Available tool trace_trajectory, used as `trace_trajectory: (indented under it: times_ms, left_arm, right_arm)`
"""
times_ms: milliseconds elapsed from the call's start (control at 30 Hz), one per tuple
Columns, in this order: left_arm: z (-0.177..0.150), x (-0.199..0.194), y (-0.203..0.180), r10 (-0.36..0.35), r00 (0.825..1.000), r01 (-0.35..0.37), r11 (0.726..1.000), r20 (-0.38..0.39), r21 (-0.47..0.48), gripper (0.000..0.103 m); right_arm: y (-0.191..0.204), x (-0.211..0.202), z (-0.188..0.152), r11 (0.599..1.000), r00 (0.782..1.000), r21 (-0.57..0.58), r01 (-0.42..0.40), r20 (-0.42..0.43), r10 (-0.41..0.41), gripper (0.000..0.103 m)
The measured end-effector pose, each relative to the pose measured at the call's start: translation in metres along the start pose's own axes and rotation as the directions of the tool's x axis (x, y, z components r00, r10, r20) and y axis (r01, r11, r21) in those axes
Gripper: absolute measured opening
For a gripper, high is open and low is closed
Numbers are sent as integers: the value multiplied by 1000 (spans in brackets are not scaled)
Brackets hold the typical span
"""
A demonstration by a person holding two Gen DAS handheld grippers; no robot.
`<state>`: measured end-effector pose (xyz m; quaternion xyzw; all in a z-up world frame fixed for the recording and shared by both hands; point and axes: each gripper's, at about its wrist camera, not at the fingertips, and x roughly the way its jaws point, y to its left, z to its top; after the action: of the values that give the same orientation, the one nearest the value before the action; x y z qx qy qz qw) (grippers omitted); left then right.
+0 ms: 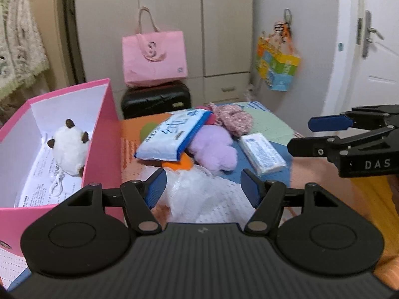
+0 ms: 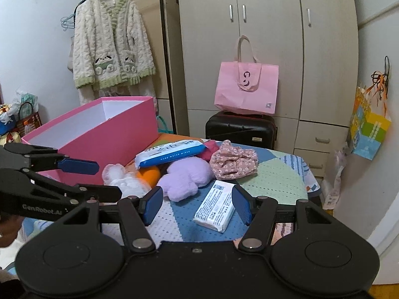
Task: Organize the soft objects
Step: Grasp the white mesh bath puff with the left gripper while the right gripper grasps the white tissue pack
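Hovering with jaws parted and empty, the left gripper (image 1: 203, 186) sits just above the white fluffy cloth (image 1: 199, 186), the pink box (image 1: 99, 134) at its left; closing could also snag the orange plush (image 1: 183, 163) just beyond.
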<state>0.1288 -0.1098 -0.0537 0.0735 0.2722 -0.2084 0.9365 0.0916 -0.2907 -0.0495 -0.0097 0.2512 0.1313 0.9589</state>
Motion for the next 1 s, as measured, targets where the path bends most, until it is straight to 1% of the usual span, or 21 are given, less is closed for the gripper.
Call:
trace_trajectory:
  times_ms: [67,133,267,333,467,600,700,833,867,933,967,1000]
  left_arm:
    - [-2,9,-2,45,999,-45,999,2,13,65]
    - [-4,19,-5,89,996,-89,996,5,22,65]
    - [-10,32,-9,145,989,-145,988,4,60,65]
    - [-10,36,-9,170,985,-169,983,-5,68,65]
    - [-8,41,-5,166,986,-164,985,-26,54,66]
    - [-10,46,-10,167,985,-164,983,-41,81,73]
    - [-10,49,-12,176,983,-171,981,-50,88,76]
    - [-9,57,-15,194,979,-188,978,-64,90,77]
    - [-10,58,-15,201,978,-195,976,-62,92,77]
    - [-11,57,-16,213,976,-207,974,-50,93,77]
    - [-12,57,-16,216,975,-212,973,-45,92,76]
    - [-13,57,-17,221,975,-217,972,-39,89,75]
  right_arm:
    - [-5,10,-3,1000,1000,6,-6,-3,6,66]
    - [-8,20,-6,1000,1000,12,6,-14,-6,66]
    - [-13,40,-11,999,999,27,32,-44,-31,66]
    - [-15,47,-12,998,998,54,36,-57,-33,66]
    - [-14,59,-13,995,996,80,63,-75,-57,67]
    - [-15,72,-13,993,994,90,74,-93,-66,67]
    - [-16,82,-14,992,990,92,92,-113,-81,67]
    - [-22,90,-16,989,989,127,76,-133,-59,66]
    - [-23,91,-17,989,989,127,76,-137,-58,65]
    - [-22,91,-17,989,988,117,87,-141,-70,57]
    - [-21,90,-18,990,987,113,90,-142,-74,56]
    - [-22,88,-18,989,987,118,87,-142,-70,52]
